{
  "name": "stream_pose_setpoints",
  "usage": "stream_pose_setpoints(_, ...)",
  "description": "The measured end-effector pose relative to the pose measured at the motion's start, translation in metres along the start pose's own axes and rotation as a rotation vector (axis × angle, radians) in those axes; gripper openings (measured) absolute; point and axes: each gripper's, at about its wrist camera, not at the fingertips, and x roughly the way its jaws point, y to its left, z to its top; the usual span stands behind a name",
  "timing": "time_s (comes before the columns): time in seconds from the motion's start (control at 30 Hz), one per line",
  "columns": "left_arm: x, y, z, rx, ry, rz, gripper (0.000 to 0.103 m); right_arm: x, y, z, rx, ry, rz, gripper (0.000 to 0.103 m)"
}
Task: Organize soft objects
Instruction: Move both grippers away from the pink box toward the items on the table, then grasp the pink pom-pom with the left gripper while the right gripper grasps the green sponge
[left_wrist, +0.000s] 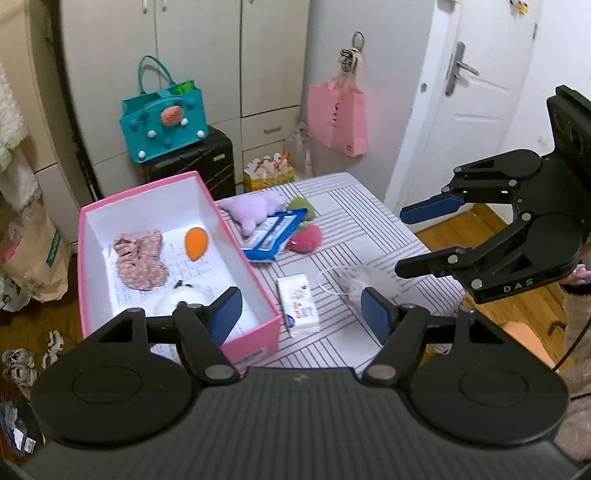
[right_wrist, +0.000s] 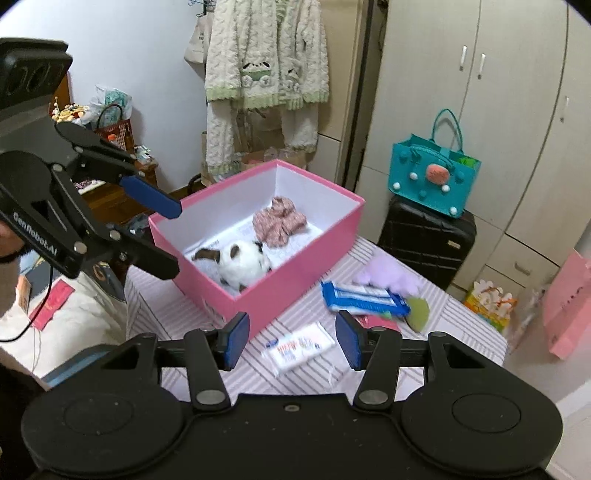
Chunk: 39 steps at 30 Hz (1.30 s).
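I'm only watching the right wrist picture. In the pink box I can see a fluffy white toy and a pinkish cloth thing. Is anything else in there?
Observer: Yes. The left wrist view shows an orange egg-shaped sponge lying on the paper in the pink box, beside the floral cloth piece.
Operator: And is there anything on the table past the white packet?
Observer: A crumpled clear plastic piece lies on the striped cover, right next to the white packet.
Operator: What's beyond the pink bag on the wall?
Observer: A white door with a metal lever handle.
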Motion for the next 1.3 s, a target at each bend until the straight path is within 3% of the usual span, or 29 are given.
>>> stream_pose_setpoints(0.37, 0.033, -0.031, 0.004, 0.019, 0.036, -0.066, 0.071, -0.004, -0.028, -0.041, 0.059, 0.02, 0.015, 0.059)
stream_pose_setpoints(0.73, 0.095, -0.05, 0.012, -0.013, 0.027, -0.061, 0.069, 0.015, -0.08, -0.067, 0.107, 0.028, 0.087, 0.059)
stream_pose_setpoints(1.03, 0.145, -0.063, 0.018, -0.053, -0.069, 0.037, 0.069, 0.044, -0.126, -0.08, 0.079, -0.01, 0.117, 0.059)
stream_pose_setpoints(1.3, 0.21, -0.055, 0.018, -0.21, -0.04, 0.094, 0.067, 0.087, -0.167, -0.097, 0.054, -0.07, 0.117, 0.059)
